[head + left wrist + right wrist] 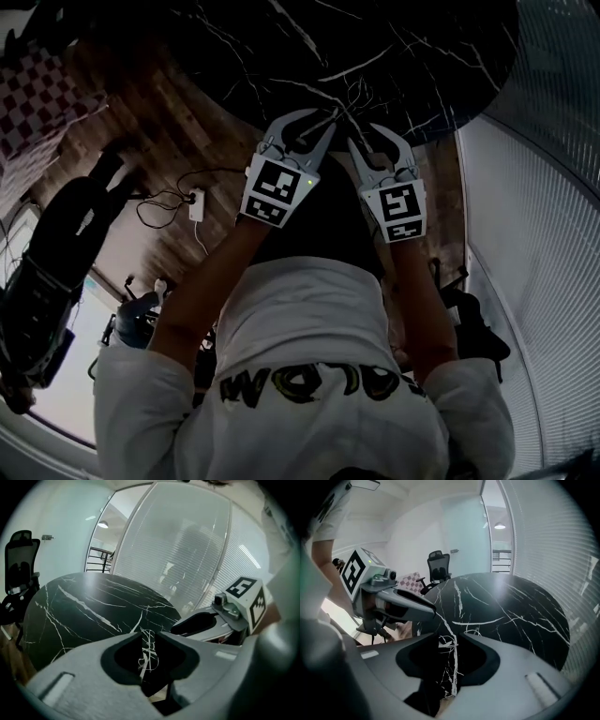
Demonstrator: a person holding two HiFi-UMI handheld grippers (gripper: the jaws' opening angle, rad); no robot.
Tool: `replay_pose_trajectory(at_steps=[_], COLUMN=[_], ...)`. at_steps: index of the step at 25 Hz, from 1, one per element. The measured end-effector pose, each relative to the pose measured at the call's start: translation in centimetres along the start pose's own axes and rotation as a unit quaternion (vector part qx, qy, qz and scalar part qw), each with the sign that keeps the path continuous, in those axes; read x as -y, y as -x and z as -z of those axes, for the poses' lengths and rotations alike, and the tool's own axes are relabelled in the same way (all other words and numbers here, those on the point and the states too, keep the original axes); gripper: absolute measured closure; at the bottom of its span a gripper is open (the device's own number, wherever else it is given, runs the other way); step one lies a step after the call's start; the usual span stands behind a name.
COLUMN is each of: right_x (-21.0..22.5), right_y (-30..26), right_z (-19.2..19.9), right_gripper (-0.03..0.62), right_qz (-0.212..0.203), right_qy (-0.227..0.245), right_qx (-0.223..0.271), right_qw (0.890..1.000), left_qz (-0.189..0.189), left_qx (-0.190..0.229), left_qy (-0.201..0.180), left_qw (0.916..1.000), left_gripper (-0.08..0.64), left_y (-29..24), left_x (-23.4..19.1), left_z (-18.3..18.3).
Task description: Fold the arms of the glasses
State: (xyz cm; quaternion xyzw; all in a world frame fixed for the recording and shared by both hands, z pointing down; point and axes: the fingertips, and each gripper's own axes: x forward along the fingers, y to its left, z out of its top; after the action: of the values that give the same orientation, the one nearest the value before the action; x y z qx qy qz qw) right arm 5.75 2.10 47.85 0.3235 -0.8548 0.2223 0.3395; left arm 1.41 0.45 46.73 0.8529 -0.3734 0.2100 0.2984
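Observation:
A thin wire-framed pair of glasses (349,97) lies on the round black marble table (422,56), hard to tell apart from the white veins. My left gripper (330,114) and right gripper (359,141) hover side by side just above it, with their tips close together. In the left gripper view the glasses (148,649) show through a narrow gap between the jaws (149,637), with nothing pressed between them. The right gripper view shows the same: the glasses (447,641) lie beyond its slightly parted jaws (451,639). Whether the arms are folded is too fine to tell.
The table's near edge lies just under both grippers. A black office chair (438,564) stands beyond the table. Glass walls with blinds (553,187) run along the right. Cables and a power strip (197,204) lie on the wooden floor at the left, near dark equipment (56,253).

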Motion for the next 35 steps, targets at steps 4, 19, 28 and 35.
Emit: replay_pose_trajectory(at_steps=[4, 19, 28, 35], right_x=[0.2, -3.3, -6.3, -7.8], right_y=[2.5, 13.6, 19.2, 22.0], right_z=[-2.8, -15.7, -21.5, -24.3], right_gripper=[0.456, 0.468, 0.479, 0.488], right_qz=[0.006, -0.001, -0.003, 0.001], right_qy=[-0.002, -0.002, 0.001, -0.002], right_qx=[0.034, 0.172, 0.243, 0.282], right_qw=[0.999, 0.985, 0.97, 0.959], left_qz=[-0.014, -0.026, -0.009, -0.004], left_qx=[0.021, 0.142, 0.2, 0.215], left_qy=[0.001, -0.004, -0.03, -0.046], left_qw=[0.9997, 0.9896, 0.9792, 0.9756], left_gripper=[0.479, 0.48, 0.48, 0.496], left_y=[2.1, 13.3, 18.9, 21.2], left_x=[0.5, 5.0, 8.1, 9.3], left_z=[-1.8, -12.7, -18.1, -19.8])
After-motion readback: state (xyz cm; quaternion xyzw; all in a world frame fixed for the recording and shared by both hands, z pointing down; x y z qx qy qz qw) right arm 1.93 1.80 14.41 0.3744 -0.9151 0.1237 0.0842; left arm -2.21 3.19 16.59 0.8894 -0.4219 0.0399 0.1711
